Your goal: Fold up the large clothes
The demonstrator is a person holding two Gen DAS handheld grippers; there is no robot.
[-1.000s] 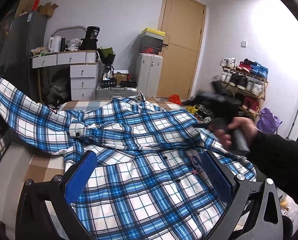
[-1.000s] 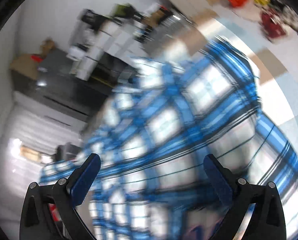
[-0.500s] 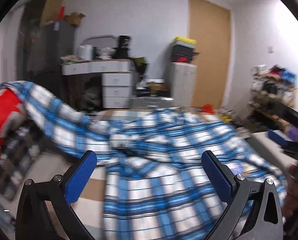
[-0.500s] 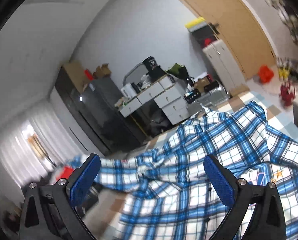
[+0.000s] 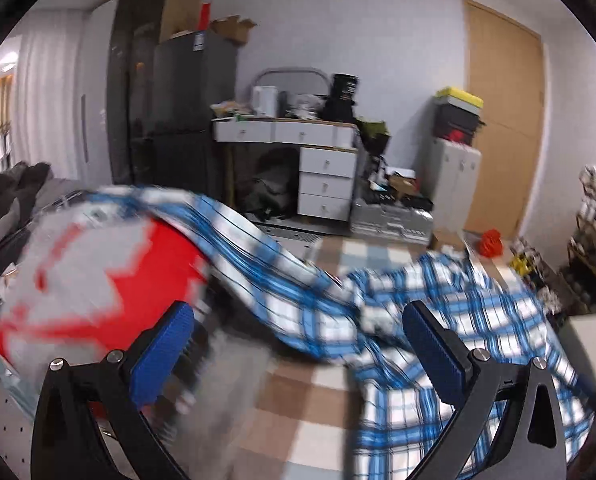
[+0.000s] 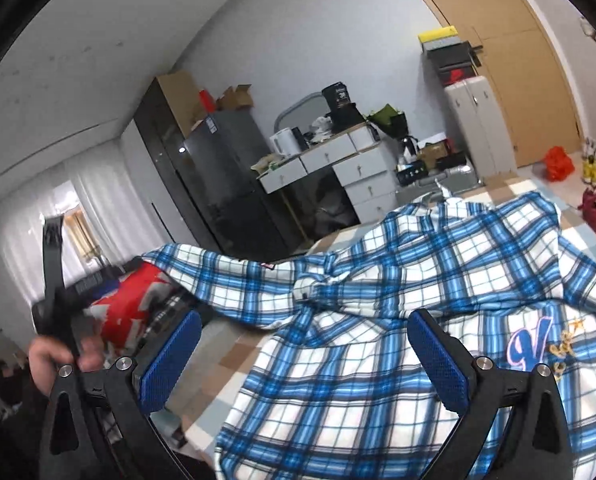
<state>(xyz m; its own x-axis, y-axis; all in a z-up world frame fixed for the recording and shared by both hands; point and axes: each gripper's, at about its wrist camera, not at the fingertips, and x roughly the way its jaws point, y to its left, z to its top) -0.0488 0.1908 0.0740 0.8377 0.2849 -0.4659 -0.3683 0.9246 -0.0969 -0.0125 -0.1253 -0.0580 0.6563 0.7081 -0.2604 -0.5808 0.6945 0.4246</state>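
Blue-white plaid shirt (image 6: 398, 320) spread rumpled, front up; sleeve draped over red-grey cushion (image 6: 129, 308)

You had checked bed cover (image 6: 233, 354) under blue plaid shirt (image 6: 378, 320); one sleeve draped over red-and-white pillow (image 6: 125, 316) at its left.

Plaid shirt (image 5: 430, 320) smeared by motion blur in left view, red cushion (image 5: 97, 276) blurred, shirt hem cut off at bottom edge

A lived-in home: fridge (image 6: 225, 168), drawer desk (image 6: 338, 168), shoe rack (image 5: 594, 216).
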